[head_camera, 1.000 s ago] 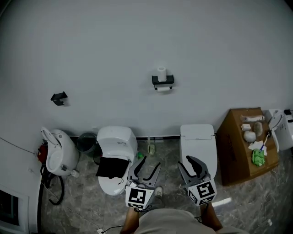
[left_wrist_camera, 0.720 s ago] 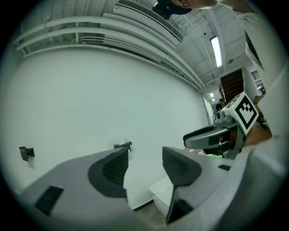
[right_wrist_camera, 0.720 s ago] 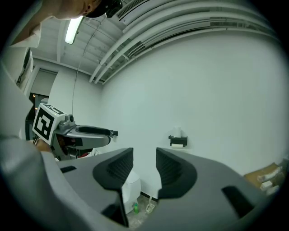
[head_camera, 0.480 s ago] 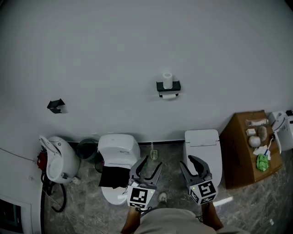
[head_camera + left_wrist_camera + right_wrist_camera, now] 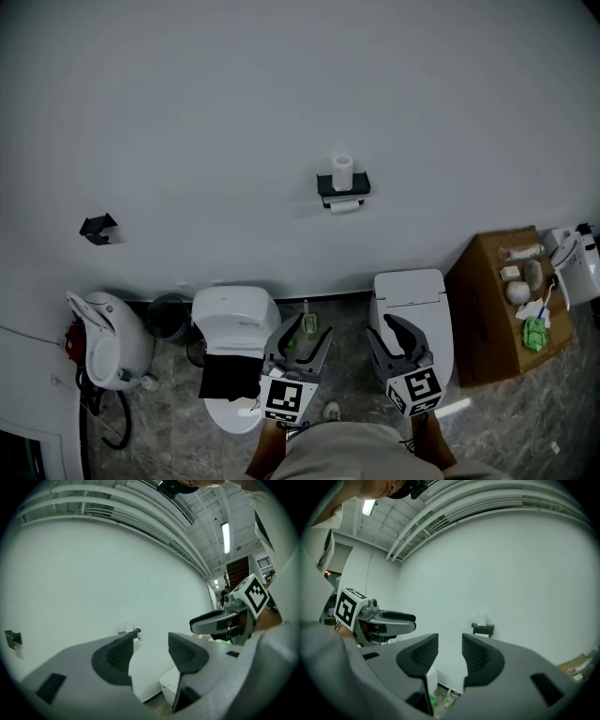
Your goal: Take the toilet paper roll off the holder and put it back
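Left claw (image 5: 307, 334) and right claw (image 5: 382, 330) hung near the person, jaws apart and empty, and since a second before only the view had drifted, so the toilet paper roll (image 5: 343, 172) stood untouched on its holder (image 5: 343, 187), far off on the wall.

Head view: holder (image 5: 343, 187) and toilet paper roll (image 5: 343, 172) sit lower than before; wall bracket (image 5: 97, 228) shifts left.

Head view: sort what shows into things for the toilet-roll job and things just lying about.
For the job: toilet paper roll, holder, left gripper, right gripper.
Lying about: left toilet, right toilet, cardboard box, bin, black wall bracket.
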A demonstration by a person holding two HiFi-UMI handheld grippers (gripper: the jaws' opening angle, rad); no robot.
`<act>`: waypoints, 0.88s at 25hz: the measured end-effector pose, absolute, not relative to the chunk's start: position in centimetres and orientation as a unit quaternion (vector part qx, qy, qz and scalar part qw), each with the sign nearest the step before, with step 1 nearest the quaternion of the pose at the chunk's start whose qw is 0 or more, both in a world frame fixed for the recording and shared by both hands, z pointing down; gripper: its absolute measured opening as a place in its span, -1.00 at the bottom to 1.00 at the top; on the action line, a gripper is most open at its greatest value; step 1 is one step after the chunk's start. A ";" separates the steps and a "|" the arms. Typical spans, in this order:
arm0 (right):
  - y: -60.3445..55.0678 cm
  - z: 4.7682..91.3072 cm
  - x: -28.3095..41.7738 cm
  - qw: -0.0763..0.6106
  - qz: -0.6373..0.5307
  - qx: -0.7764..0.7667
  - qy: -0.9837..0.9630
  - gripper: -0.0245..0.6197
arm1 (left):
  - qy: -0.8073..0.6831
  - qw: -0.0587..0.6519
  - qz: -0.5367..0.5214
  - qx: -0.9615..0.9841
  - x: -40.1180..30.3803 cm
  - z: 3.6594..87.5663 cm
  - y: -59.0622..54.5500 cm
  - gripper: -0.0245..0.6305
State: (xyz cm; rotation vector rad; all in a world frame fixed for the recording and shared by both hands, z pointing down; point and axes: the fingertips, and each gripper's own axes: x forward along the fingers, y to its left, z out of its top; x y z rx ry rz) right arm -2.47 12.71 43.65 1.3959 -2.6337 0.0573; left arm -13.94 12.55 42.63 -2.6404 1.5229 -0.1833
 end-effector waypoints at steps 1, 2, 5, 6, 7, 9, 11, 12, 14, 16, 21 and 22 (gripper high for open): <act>12.4 43.6 -2.5 0.080 0.018 0.469 -0.879 -0.44 | 0.496 0.045 -0.060 -0.865 -14.0 42.6 12.1 -0.19; 12.0 43.6 -2.6 0.079 0.017 0.471 -0.878 -0.44 | 0.493 0.046 -0.059 -0.867 -14.0 42.6 11.8 -0.19; 11.1 43.7 -2.5 0.079 0.016 0.477 -0.875 -0.44 | 0.488 0.049 -0.059 -0.870 -13.9 42.7 10.7 -0.19; 10.8 43.8 -2.5 0.080 0.017 0.479 -0.874 -0.44 | 0.486 0.050 -0.058 -0.870 -13.9 42.6 10.3 -0.19; 10.5 43.8 -2.4 0.079 0.017 0.481 -0.873 -0.44 | 0.485 0.050 -0.058 -0.871 -13.9 42.6 9.9 -0.19; 9.8 43.8 -2.3 0.077 0.017 0.484 -0.871 -0.44 | 0.482 0.052 -0.057 -0.872 -13.8 42.6 9.1 -0.19; 9.0 43.8 -2.1 0.075 0.018 0.487 -0.870 -0.44 | 0.480 0.052 -0.057 -0.874 -13.7 42.6 8.3 -0.19; 8.6 43.8 -2.0 0.075 0.019 0.488 -0.870 -0.44 | 0.479 0.052 -0.058 -0.874 -13.6 42.6 7.8 -0.19; 7.8 43.9 -1.9 0.074 0.021 0.488 -0.870 -0.44 | 0.479 0.051 -0.058 -0.875 -13.4 42.6 6.9 -0.19; 6.8 44.0 -1.9 0.073 0.022 0.486 -0.871 -0.44 | 0.479 0.052 -0.060 -0.874 -13.3 42.7 6.0 -0.19; 4.0 44.2 -1.7 0.071 0.022 0.479 -0.875 -0.44 | 0.489 0.051 -0.062 -0.869 -13.3 42.9 3.4 -0.19; 3.3 44.2 -1.6 0.070 0.023 0.477 -0.876 -0.44 | 0.491 0.052 -0.062 -0.867 -13.3 42.9 2.8 -0.19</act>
